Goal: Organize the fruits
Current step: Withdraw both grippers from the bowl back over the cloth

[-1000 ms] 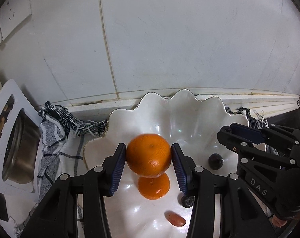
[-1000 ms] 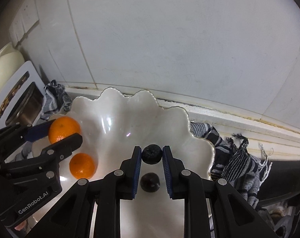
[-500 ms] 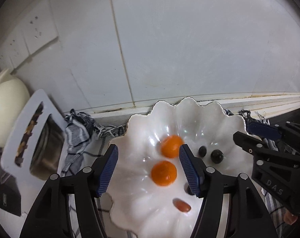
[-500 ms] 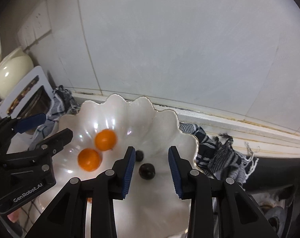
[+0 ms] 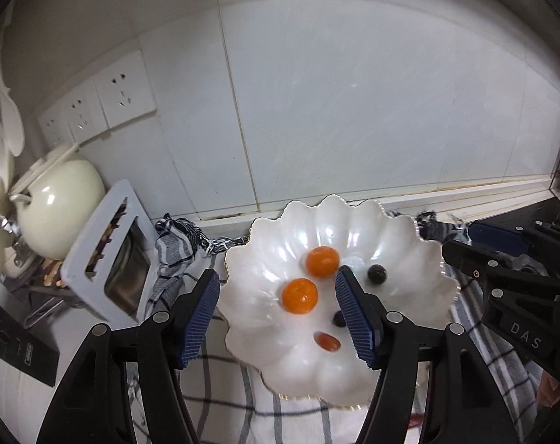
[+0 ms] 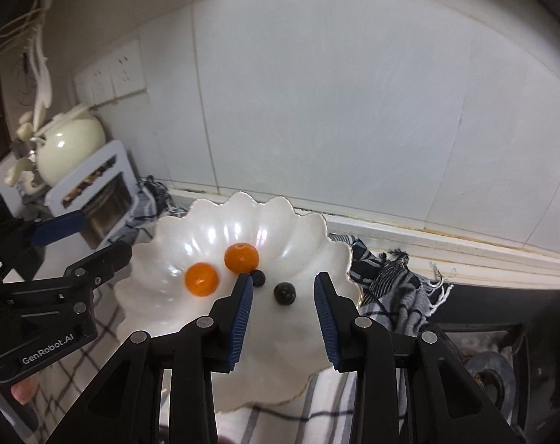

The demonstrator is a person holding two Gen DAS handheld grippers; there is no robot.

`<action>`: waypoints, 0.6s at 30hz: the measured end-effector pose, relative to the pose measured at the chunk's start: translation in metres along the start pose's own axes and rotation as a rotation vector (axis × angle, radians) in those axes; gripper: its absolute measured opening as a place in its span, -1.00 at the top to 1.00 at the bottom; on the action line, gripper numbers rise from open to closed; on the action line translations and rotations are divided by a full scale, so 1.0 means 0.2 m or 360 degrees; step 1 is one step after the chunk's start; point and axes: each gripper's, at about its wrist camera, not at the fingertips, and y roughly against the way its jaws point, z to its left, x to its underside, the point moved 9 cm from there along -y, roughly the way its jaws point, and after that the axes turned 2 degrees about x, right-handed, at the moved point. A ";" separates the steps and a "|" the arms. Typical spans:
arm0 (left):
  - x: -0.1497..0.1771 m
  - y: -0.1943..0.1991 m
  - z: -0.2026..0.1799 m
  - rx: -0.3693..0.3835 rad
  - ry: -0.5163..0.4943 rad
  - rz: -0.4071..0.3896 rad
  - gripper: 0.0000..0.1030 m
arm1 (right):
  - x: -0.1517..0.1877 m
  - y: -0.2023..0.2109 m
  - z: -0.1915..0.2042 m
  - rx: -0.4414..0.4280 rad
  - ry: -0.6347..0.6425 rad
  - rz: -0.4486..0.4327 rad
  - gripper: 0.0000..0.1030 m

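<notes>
A white scalloped bowl sits on a checked cloth. In it lie two oranges, two dark berries and a small red fruit. My left gripper is open and empty, raised above the bowl's left side. My right gripper is open and empty above the bowl's near right part. Each gripper shows in the other's view.
A checked blue-and-white cloth lies under the bowl. A white toaster-like rack and a cream teapot stand at the left. The tiled wall with sockets is behind. A stove burner is at the right.
The left gripper let go of an orange and the right gripper let go of a dark berry; both now lie in the bowl. Both grippers opened and pulled up and back.
</notes>
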 end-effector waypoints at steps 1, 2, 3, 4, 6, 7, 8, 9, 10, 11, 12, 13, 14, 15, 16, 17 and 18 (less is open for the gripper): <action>0.01 0.04 0.00 0.0009 0.0005 -0.0014 -0.28 | 0.00 0.03 0.01 0.0000 0.0001 -0.0012 0.30; 0.01 0.08 -0.01 0.0013 0.0004 -0.0029 -0.29 | 0.01 0.07 0.01 -0.0004 0.0006 -0.0033 0.30; 0.02 0.10 -0.01 0.0012 0.0002 -0.0041 -0.29 | 0.02 0.10 0.02 -0.0006 0.0006 -0.0048 0.30; 0.02 0.14 -0.01 0.0003 -0.0005 -0.0059 -0.29 | 0.02 0.13 0.03 -0.0012 0.0007 -0.0062 0.30; 0.03 0.21 -0.02 -0.0011 -0.0015 -0.0086 -0.29 | 0.04 0.19 0.04 -0.0022 0.0013 -0.0089 0.30; 0.04 0.24 -0.02 -0.0010 -0.0016 -0.0101 -0.29 | 0.04 0.22 0.05 -0.0023 0.0016 -0.0102 0.30; 0.05 0.27 -0.03 -0.0010 -0.0019 -0.0117 -0.30 | 0.05 0.26 0.06 -0.0026 0.0025 -0.0122 0.30; 0.06 0.31 -0.04 -0.0008 -0.0020 -0.0131 -0.30 | 0.06 0.29 0.06 -0.0028 0.0030 -0.0133 0.30; 0.07 0.33 -0.04 -0.0006 -0.0020 -0.0139 -0.30 | 0.06 0.32 0.07 -0.0033 0.0033 -0.0144 0.30; 0.08 0.37 -0.04 -0.0001 -0.0023 -0.0153 -0.30 | 0.07 0.34 0.08 -0.0039 0.0036 -0.0153 0.30; 0.08 0.40 -0.04 -0.0001 -0.0022 -0.0165 -0.31 | 0.08 0.37 0.09 -0.0045 0.0043 -0.0164 0.30; 0.10 0.43 -0.04 -0.0009 -0.0025 -0.0181 -0.33 | 0.08 0.39 0.10 -0.0048 0.0049 -0.0173 0.30; 0.11 0.45 -0.05 -0.0011 -0.0028 -0.0190 -0.33 | 0.09 0.42 0.11 -0.0050 0.0059 -0.0182 0.30; 0.12 0.48 -0.05 -0.0005 -0.0032 -0.0200 -0.34 | 0.10 0.45 0.13 -0.0047 0.0071 -0.0197 0.30; 0.13 0.51 -0.06 0.0000 -0.0040 -0.0209 -0.34 | 0.11 0.48 0.13 -0.0048 0.0076 -0.0212 0.30; 0.14 0.53 -0.06 0.0001 -0.0048 -0.0213 -0.34 | 0.11 0.50 0.14 -0.0053 0.0079 -0.0222 0.30; 0.16 0.54 -0.06 0.0000 -0.0059 -0.0219 -0.34 | 0.13 0.53 0.15 -0.0054 0.0087 -0.0231 0.30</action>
